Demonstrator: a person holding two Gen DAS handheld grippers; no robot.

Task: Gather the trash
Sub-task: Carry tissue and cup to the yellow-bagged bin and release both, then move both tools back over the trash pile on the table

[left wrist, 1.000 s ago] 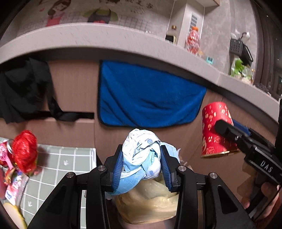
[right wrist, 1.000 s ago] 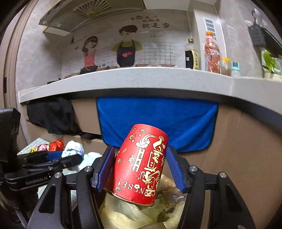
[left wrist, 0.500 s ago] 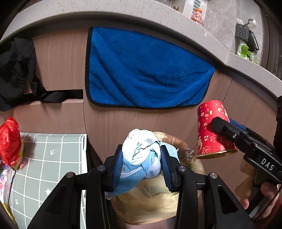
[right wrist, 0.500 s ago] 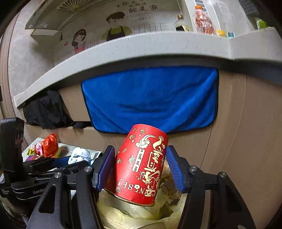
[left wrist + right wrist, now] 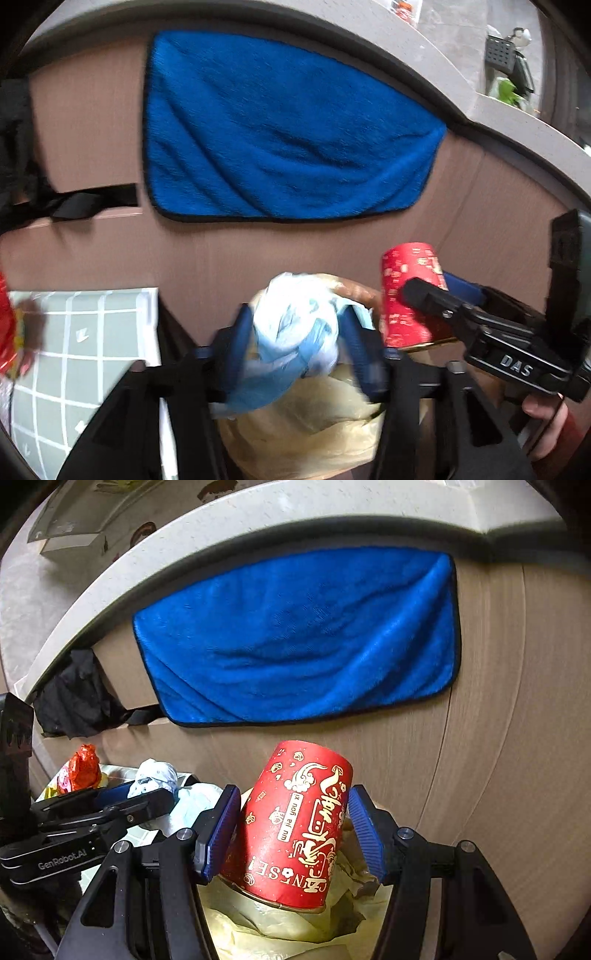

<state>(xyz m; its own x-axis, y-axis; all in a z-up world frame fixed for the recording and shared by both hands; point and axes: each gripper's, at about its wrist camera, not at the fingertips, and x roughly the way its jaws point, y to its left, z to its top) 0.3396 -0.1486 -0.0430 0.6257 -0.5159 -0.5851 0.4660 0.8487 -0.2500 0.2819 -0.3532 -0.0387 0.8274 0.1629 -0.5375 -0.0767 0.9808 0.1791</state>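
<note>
My left gripper (image 5: pixel 295 343) is shut on a crumpled white-and-blue plastic wad (image 5: pixel 295 332) and holds it over the yellow-lined trash bin (image 5: pixel 314 432). My right gripper (image 5: pixel 291 830) has widened around the red paper cup (image 5: pixel 295 827), upside down and tilted; a gap shows on both sides and the cup sits lower over the bin liner (image 5: pixel 273 930). The cup (image 5: pixel 406 295) and right gripper also show in the left wrist view, and the wad (image 5: pixel 153 775) with the left gripper (image 5: pixel 147 797) in the right wrist view.
A blue towel (image 5: pixel 303 638) hangs on the wooden counter front behind the bin. A green checked mat (image 5: pixel 74 350) with red wrapper trash (image 5: pixel 85 768) lies to the left. Black cloth (image 5: pixel 74 701) hangs at far left.
Both grippers moved down and closer to the bin. The right jaws opened away from the red cup, which sits lower. The left view is blurred by motion.
</note>
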